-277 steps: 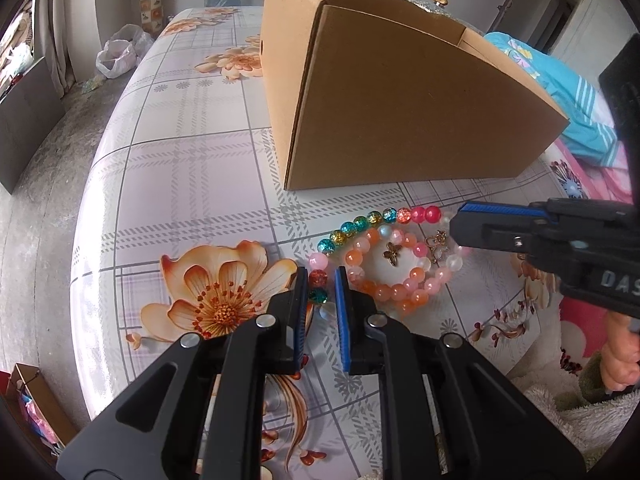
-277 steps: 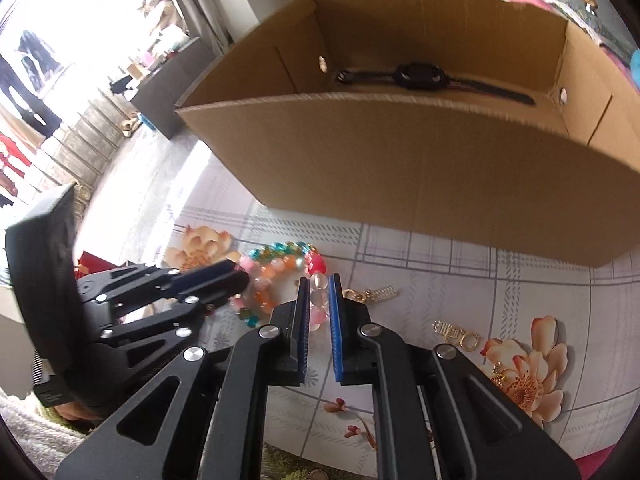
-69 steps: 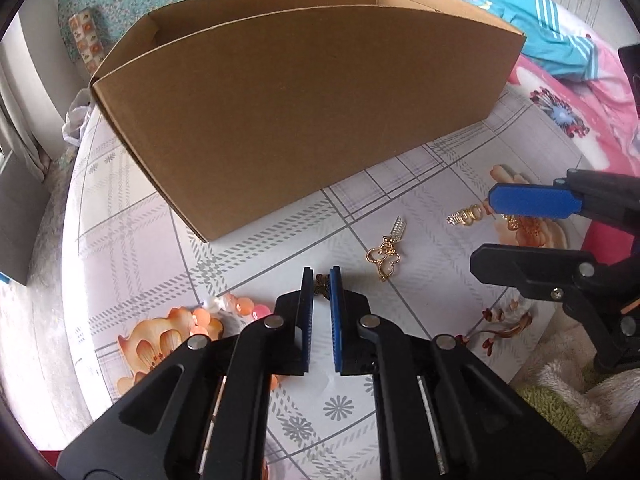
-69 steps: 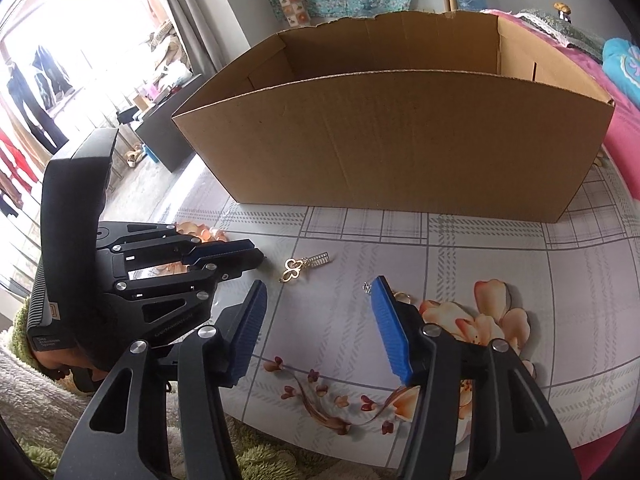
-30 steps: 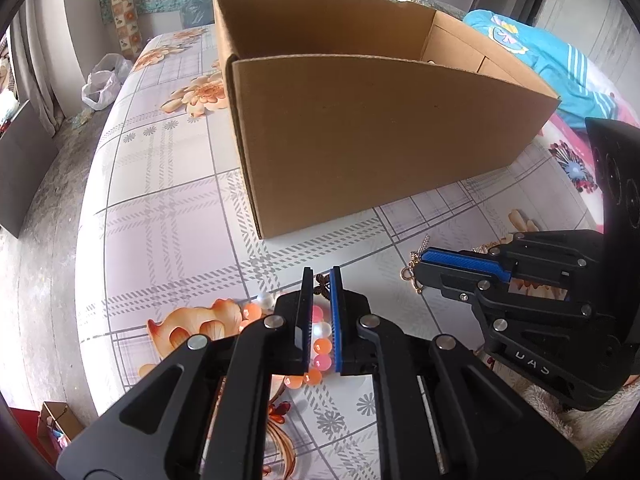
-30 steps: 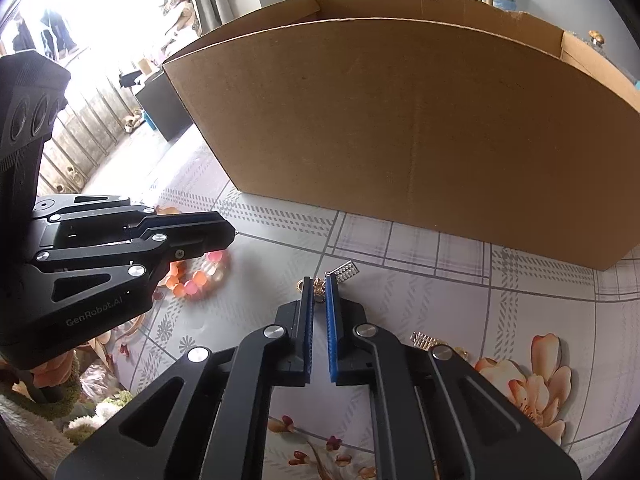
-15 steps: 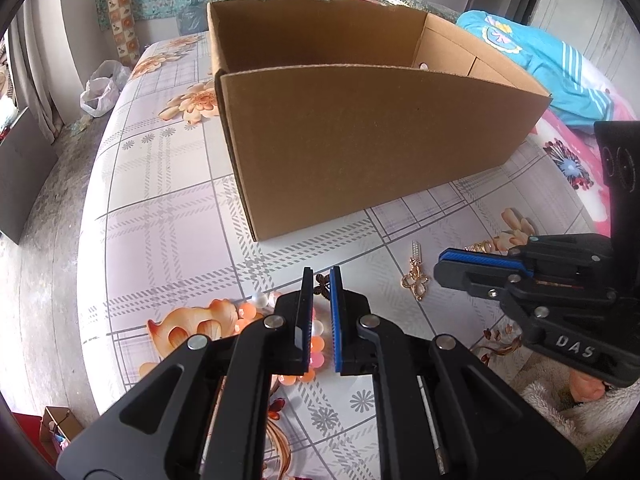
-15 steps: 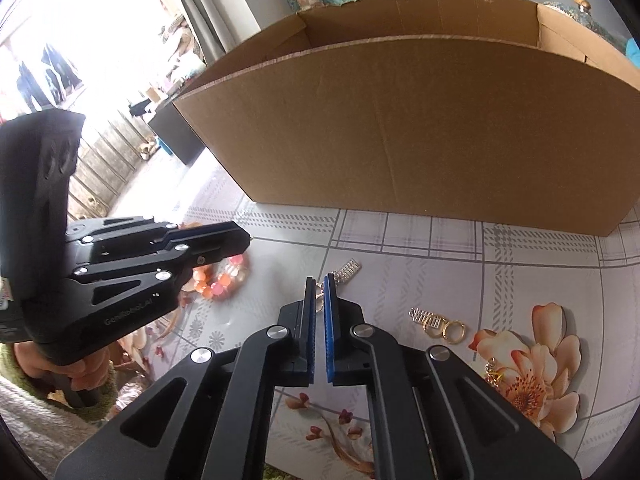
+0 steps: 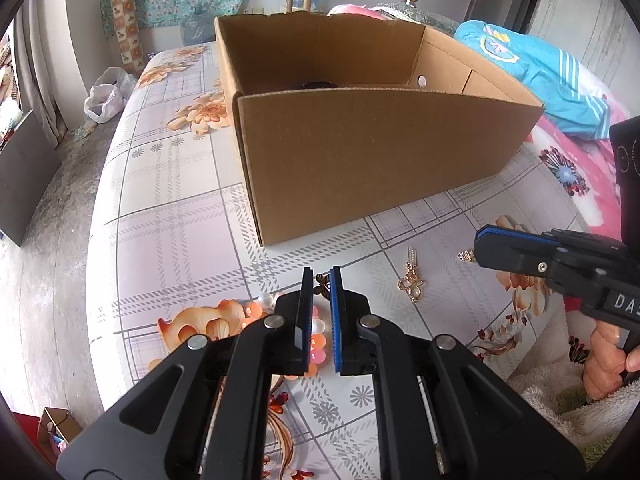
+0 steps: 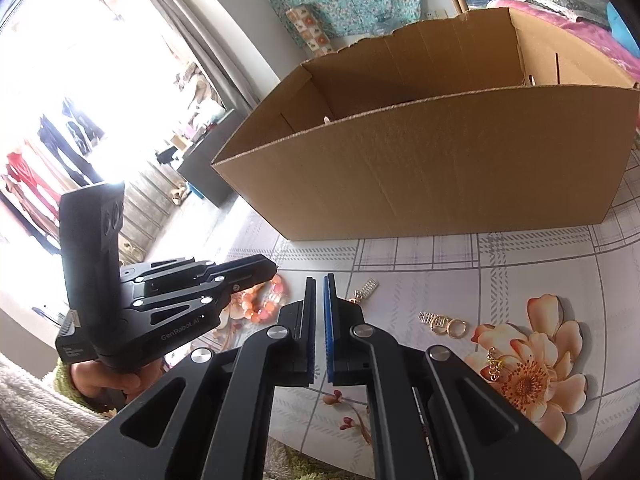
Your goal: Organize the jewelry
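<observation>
A brown cardboard box (image 9: 376,152) stands open on the flowered table; it also shows in the right wrist view (image 10: 432,172). My left gripper (image 9: 321,276) is shut on a pink and orange bead bracelet (image 9: 314,340), whose butterfly charm shows between the tips. The bracelet hangs just above the table in the right wrist view (image 10: 260,304). My right gripper (image 10: 319,280) is shut with nothing seen in it, raised in front of the box. A gold butterfly clip (image 9: 412,276) lies on the table between the grippers.
A gold ring piece (image 10: 442,323) and a gold chain (image 10: 494,362) lie on the table at the right. A dark item (image 9: 316,85) lies inside the box. Blue and pink fabric (image 9: 536,68) lies behind the box. The table edge runs at left.
Both grippers have risen and drawn back from the table. The left one carries the bracelet higher, so the box interior comes into view. The gold clip stays on the table.
</observation>
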